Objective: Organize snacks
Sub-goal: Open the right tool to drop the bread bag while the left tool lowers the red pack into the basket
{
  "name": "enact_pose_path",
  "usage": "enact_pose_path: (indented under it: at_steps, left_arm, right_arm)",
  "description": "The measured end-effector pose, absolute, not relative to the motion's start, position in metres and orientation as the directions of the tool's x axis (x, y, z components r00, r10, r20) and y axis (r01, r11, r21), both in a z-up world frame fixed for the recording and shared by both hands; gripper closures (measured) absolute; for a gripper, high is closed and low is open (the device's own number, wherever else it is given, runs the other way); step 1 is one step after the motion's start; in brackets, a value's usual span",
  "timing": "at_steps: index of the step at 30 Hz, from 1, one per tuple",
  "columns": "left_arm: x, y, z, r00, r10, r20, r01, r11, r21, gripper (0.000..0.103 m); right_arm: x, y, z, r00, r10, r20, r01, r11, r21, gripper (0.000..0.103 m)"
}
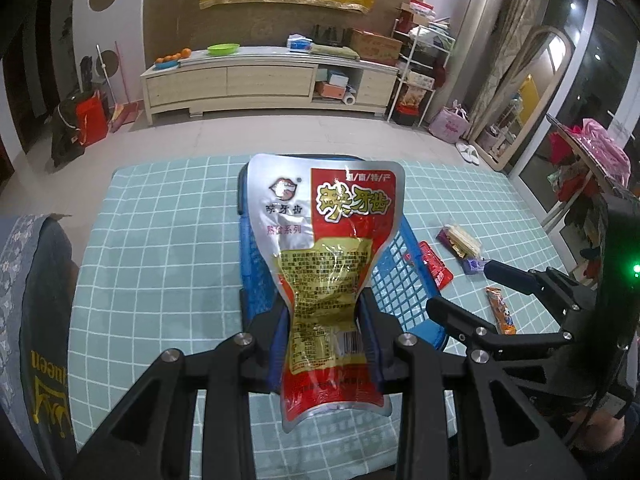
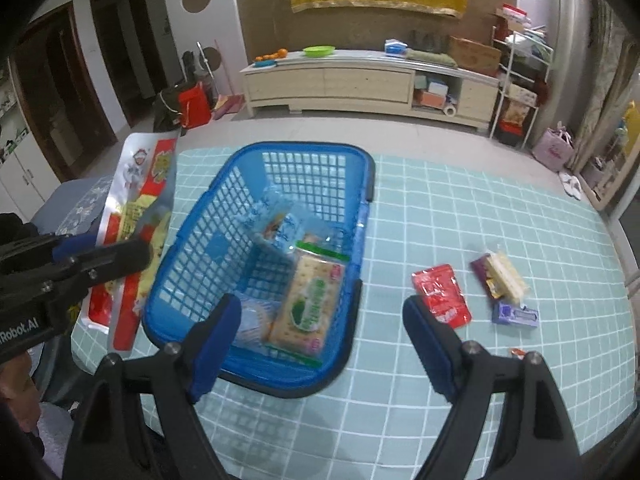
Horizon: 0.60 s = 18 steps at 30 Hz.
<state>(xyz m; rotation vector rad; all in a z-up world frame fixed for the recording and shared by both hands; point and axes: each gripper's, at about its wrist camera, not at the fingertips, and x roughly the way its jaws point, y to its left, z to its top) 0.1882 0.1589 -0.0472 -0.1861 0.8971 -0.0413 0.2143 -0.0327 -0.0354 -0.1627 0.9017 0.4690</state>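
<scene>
The left tongs [image 1: 324,320] pinch a silver-and-red snack pouch [image 1: 324,248] at its narrow waist, holding it upright above the blue basket [image 2: 224,216], which sits at 12 o'clock on the checked counter [image 2: 460,208]. Inside the basket lie a cracker pack [image 2: 310,300] and a clear wrapped snack [image 2: 276,220]. The right tongs [image 2: 320,344] stand wide, nothing between them. At 3 o'clock of the basket lie a red sachet [image 2: 440,292], a wafer pack [image 2: 502,276] and a purple packet [image 2: 514,314].

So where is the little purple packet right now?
The purple packet lies on the checked tablecloth right of the blue basket, just below the wafer pack and right of the red pouch.
</scene>
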Motion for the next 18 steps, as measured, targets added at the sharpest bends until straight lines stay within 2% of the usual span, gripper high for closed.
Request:
enact_pose_path:
  at_steps: [5, 18]
  left_arm:
    - [0.204, 0.151, -0.057, 0.613, -0.119, -0.781, -0.028, 0.985, -0.172, 0.073]
    - [0.24, 0.152, -0.098, 0.553, -0.119, -0.824, -0.03, 0.986, -0.163, 0.073]
  right_arm:
    - [0.217, -0.039, -0.036, 0.567, 0.294, -0.77, -0.435, 0.9, 0.024, 0.017]
    - [0.239, -0.041, -0.059, 0.531, 0.295, -0.795, -0.422, 0.905, 0.055, 0.017]
